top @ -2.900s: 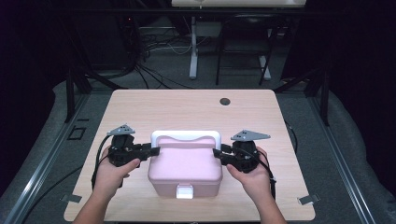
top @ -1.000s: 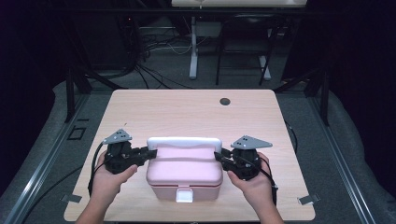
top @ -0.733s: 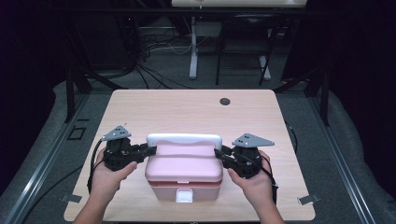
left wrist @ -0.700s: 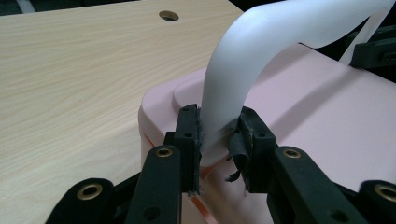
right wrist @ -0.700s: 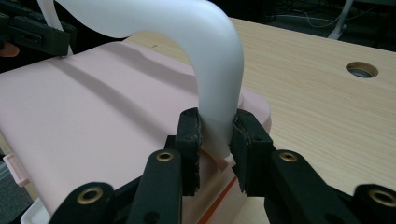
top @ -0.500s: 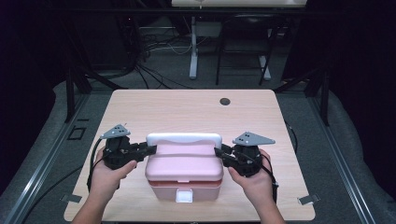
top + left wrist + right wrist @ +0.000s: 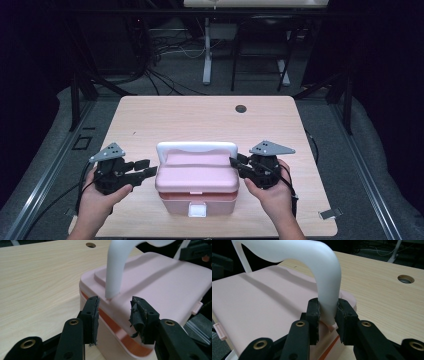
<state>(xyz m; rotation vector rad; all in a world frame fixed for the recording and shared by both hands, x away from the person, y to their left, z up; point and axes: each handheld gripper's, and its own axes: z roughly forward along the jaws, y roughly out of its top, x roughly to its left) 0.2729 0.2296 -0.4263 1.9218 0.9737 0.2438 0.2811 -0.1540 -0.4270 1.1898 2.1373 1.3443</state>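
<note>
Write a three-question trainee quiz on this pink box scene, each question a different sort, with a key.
1. True or false: the right gripper is shut on the white handle of the pink box.
2. Multiple choice: the left gripper is A) clamped on the handle, B) open, with its pads off the handle, C) resting on the floor.
3. Fill in: the round hole in the table lies on the ___ side of the box from the person.

Key: 1 true; 2 B; 3 far.
</note>
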